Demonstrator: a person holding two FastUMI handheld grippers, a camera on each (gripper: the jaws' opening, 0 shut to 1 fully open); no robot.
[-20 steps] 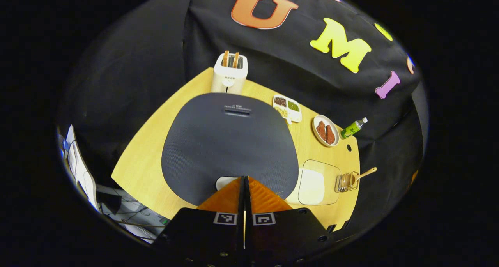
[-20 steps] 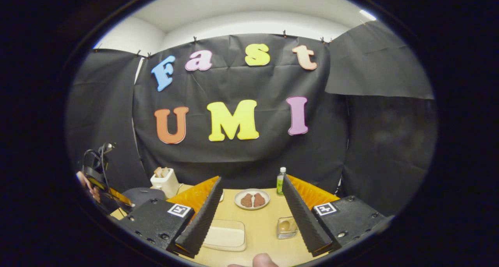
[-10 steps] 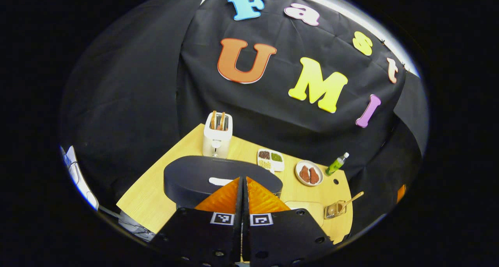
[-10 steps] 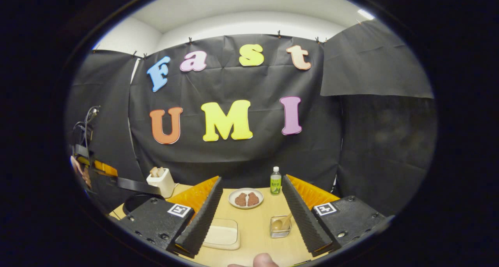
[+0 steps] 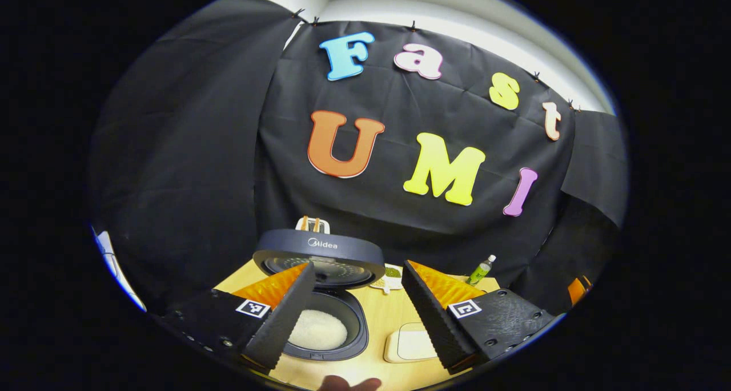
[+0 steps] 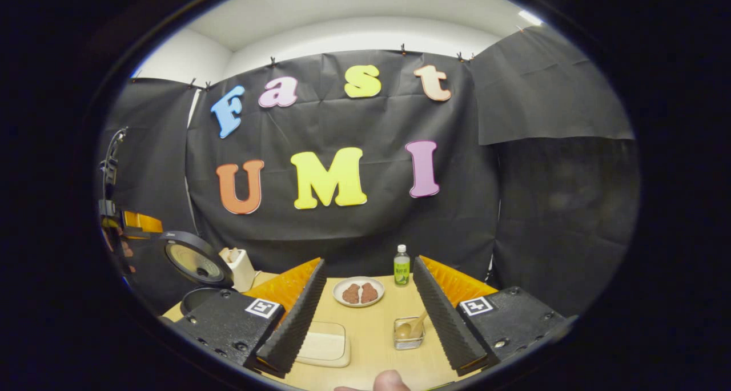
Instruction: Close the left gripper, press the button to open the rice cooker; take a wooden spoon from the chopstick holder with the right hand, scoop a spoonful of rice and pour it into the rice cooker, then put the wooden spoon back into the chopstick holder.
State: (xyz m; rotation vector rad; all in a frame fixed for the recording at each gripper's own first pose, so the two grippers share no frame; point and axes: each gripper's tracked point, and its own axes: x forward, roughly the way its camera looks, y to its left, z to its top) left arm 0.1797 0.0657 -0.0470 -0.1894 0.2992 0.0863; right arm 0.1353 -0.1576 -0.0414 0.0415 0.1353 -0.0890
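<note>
The rice cooker stands open: its dark lid [image 5: 318, 254] is raised, and white rice lies in the inner pot [image 5: 317, 329]. My left gripper [image 5: 358, 268] hangs open just in front of the pot, holding nothing. In the right gripper view the lid [image 6: 197, 261] stands up at the far left, with the left gripper [image 6: 137, 222] beside it. My right gripper [image 6: 369, 274] is open and empty above the table. Between its fingers stands the clear chopstick holder [image 6: 408, 337] with the wooden spoon [image 6: 412, 326] in it. A shallow container of rice [image 6: 322, 345] lies left of the holder.
A white toaster [image 6: 240, 265] stands behind the cooker. A plate of meat [image 6: 358, 291] and a green bottle [image 6: 401, 265] sit at the table's far edge. A small divided dish [image 5: 389, 272] lies beyond the cooker. A thumb [image 6: 391, 381] shows at the bottom edge.
The left gripper went from shut on the cooker's front to open and drawn back. The lid has sprung up, uncovering the pot. The right gripper has turned slightly.
</note>
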